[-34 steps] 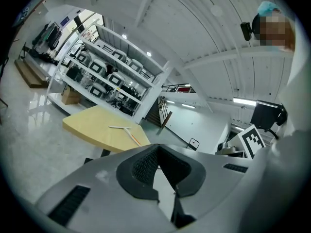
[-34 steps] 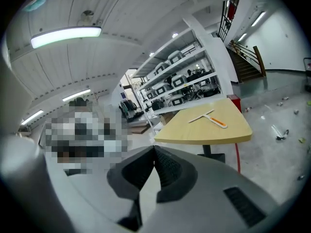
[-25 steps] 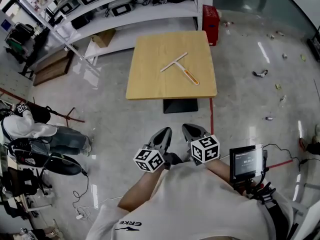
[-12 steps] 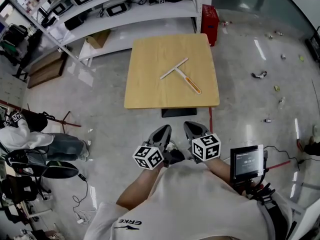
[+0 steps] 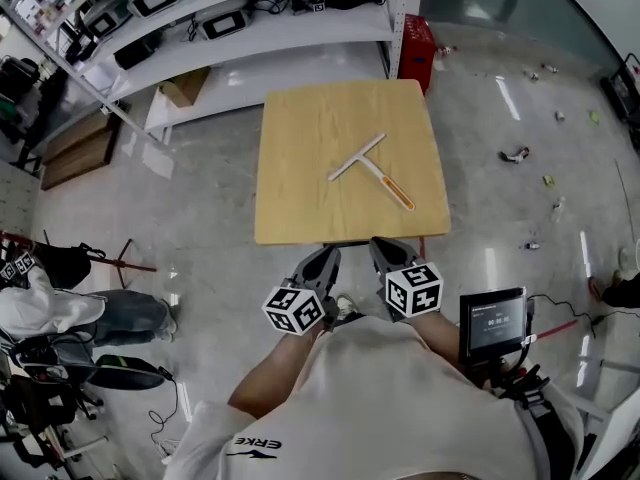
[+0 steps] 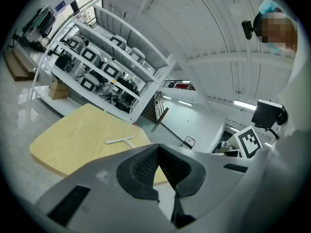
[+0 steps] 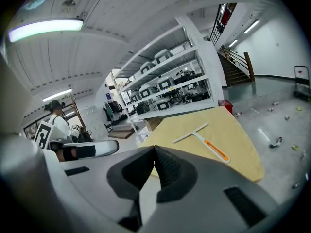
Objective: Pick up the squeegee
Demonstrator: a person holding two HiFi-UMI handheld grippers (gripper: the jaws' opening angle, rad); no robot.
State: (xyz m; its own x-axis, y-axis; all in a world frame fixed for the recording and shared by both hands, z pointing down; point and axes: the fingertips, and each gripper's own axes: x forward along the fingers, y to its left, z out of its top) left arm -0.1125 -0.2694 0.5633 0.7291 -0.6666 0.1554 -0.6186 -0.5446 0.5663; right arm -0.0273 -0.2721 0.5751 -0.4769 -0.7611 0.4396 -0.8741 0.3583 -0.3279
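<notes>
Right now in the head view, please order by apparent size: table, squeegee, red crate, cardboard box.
1. Wooden table, by far largest.
2. Squeegee, longer than either box, though thin.
3. Red crate and cardboard box look alike; not ranked.

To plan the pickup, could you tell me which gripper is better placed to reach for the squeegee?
Probably the right. The squeegee lies right of centre on the table, and its orange handle points toward the right gripper, nearer than the left gripper. Both are shut and empty, so it must open first.
</notes>
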